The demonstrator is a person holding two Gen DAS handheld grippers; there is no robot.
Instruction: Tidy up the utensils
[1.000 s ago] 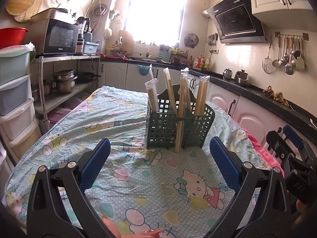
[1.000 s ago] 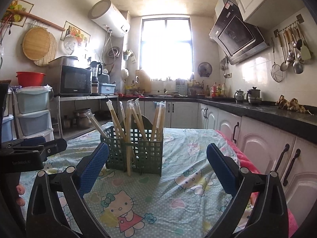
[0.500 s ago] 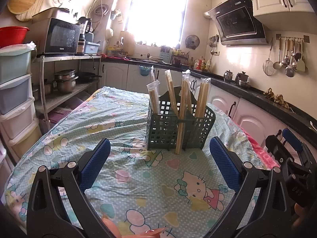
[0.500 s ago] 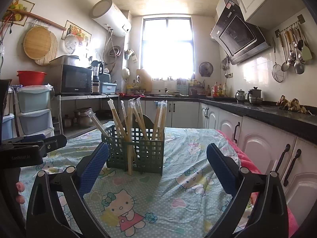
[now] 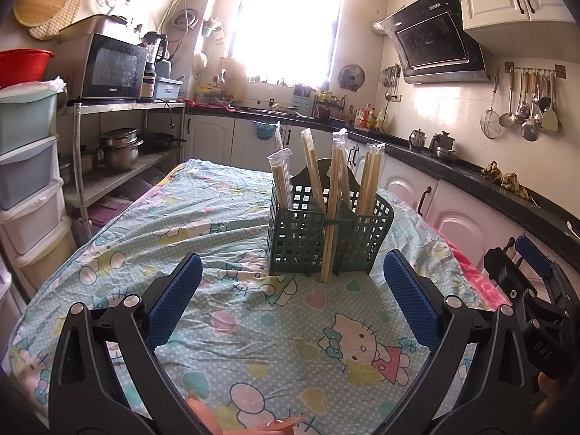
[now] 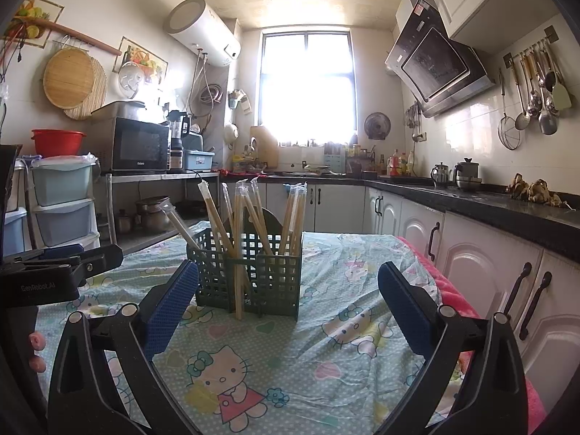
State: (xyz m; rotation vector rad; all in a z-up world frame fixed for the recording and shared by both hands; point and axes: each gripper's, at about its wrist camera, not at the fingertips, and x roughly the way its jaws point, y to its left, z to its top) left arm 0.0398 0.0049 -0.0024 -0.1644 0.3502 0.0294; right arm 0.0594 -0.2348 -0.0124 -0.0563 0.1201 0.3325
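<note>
A dark green slotted utensil basket (image 5: pixel 328 232) stands on the table and also shows in the right wrist view (image 6: pixel 250 275). Several wrapped pairs of wooden chopsticks (image 5: pixel 371 181) stand upright in its compartments. One pair (image 5: pixel 331 214) leans against the basket's front, its end on the cloth. My left gripper (image 5: pixel 293 297) is open and empty, short of the basket. My right gripper (image 6: pixel 288 304) is open and empty, also short of it.
The table wears a Hello Kitty cloth (image 5: pixel 232 311). White cabinets under a black counter (image 6: pixel 489 210) run along the right. A shelf with a microwave (image 5: pixel 108 69) and plastic drawers (image 5: pixel 25 166) stands left. The other gripper shows at each view's edge (image 5: pixel 525 290).
Both views have shifted slightly: the grippers tilted up and drew back a little. The basket and chopsticks have not moved.
</note>
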